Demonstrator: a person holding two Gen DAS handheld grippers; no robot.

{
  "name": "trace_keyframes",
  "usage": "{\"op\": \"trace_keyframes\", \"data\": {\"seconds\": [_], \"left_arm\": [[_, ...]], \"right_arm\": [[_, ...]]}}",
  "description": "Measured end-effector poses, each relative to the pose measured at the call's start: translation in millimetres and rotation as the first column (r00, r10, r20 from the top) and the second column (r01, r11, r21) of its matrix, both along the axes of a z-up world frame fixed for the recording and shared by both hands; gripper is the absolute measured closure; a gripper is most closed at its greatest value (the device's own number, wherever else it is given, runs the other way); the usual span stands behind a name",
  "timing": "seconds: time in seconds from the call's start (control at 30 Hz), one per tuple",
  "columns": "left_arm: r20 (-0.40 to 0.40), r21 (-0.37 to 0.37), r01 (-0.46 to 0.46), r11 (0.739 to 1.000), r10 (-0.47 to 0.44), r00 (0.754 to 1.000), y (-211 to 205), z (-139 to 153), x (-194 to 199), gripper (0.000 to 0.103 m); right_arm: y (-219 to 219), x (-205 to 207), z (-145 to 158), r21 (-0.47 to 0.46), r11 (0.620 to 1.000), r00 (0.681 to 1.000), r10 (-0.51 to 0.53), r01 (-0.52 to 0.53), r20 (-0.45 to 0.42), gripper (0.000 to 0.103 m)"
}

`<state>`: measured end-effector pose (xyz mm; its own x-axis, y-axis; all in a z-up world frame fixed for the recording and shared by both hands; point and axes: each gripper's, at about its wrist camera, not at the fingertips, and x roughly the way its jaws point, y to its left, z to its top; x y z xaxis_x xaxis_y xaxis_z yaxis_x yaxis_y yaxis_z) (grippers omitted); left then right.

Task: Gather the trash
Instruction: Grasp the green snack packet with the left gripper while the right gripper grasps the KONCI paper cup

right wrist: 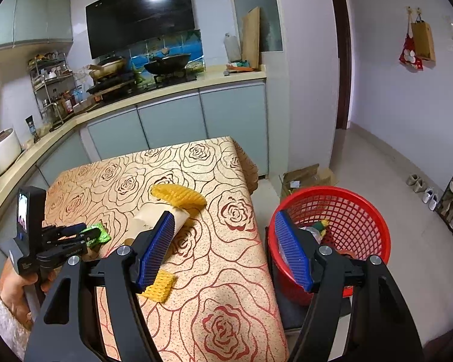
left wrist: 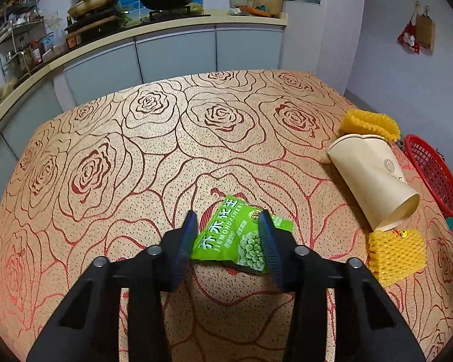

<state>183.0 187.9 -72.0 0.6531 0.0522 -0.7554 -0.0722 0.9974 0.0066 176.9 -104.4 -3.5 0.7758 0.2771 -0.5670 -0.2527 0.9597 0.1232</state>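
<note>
A green snack packet lies on the rose-patterned table. My left gripper is open, its fingers on either side of the packet, just above it. It also shows in the right wrist view over the packet. A cream paper cup lies on its side at the right, between two yellow foam nets. My right gripper is open and empty, held above the table's right edge beside the red basket.
The red basket holds some trash and stands on a stool to the right of the table; its rim shows in the left wrist view. A kitchen counter with pans runs behind the table. A cardboard box lies on the floor.
</note>
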Motion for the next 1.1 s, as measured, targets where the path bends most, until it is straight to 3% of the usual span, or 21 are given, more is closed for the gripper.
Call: {"op": "trace_keyframes", "data": {"seconds": [0.07, 0.47, 0.63, 1.1], "left_arm": [[0.0, 0.016, 0.006, 1.0, -0.006, 1.0, -1, 0, 1, 0.075], [0.034, 0.027, -0.007, 1.0, 0.006, 0.999, 1, 5, -4, 0.097], [0.048, 0.037, -0.024, 0.999, 0.022, 0.999, 5, 9, -11, 0.098], [0.163, 0.046, -0.118, 0.992, 0.109, 0.981, 23, 46, -48, 0.098]], "right_arm": [[3, 1, -1, -0.003, 1.0, 1.0, 0.009, -0.009, -0.005, 0.036], [44, 4, -20, 0.008, 0.996, 0.993, 0.094, -0.094, -0.078, 0.025], [63, 9, -33, 0.032, 0.993, 0.986, 0.113, -0.11, -0.126, 0.018], [106, 28, -63, 0.007, 0.996, 0.978, 0.088, -0.088, -0.189, 0.017]]}}
